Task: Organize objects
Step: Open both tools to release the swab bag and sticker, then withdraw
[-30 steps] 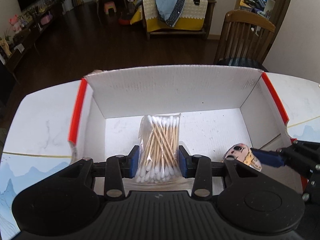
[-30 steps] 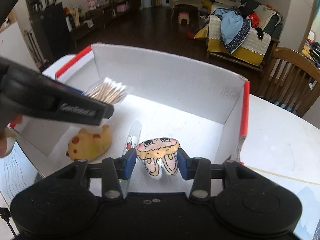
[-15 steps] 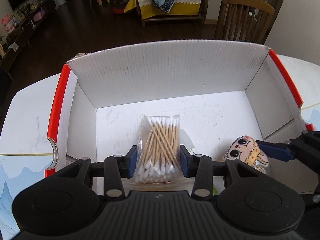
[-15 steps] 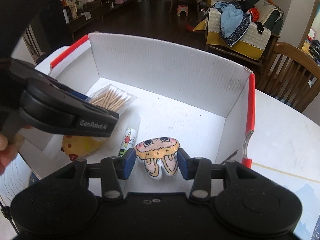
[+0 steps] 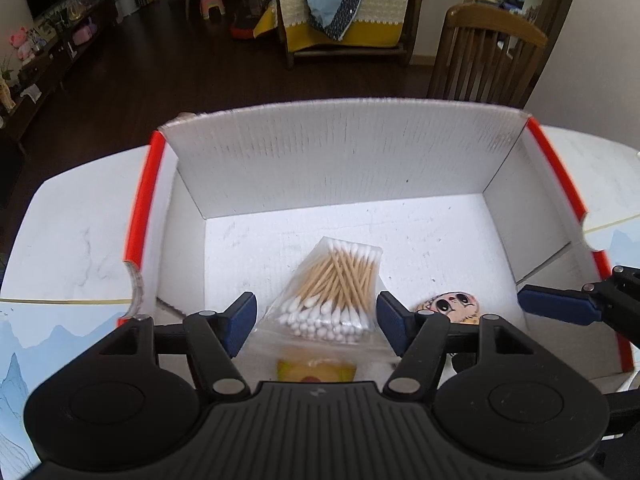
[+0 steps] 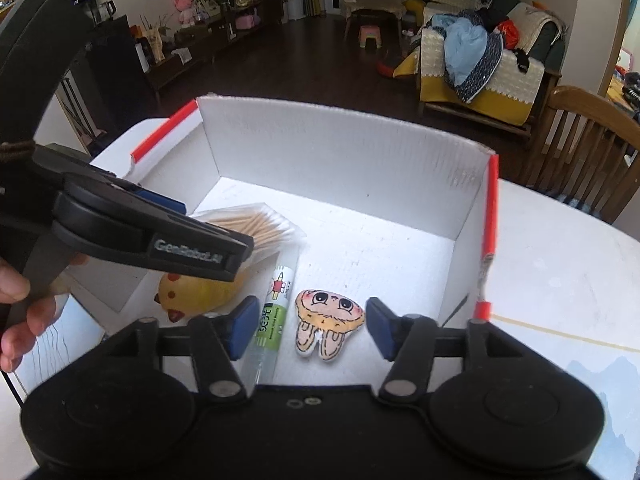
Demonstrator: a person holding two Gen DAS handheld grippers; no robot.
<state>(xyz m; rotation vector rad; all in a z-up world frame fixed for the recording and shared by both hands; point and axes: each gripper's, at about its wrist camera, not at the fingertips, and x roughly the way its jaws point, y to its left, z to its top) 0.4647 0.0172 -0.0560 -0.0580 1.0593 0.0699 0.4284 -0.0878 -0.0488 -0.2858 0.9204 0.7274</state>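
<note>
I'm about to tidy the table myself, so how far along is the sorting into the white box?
Done: the cotton swab bag, cartoon patch, yellow chick toy and glue stick all lie inside the white box. In hand: nothing; the left gripper and right gripper are opening, pads clear of both items. Left: no loose objects are visible on the table.
</note>
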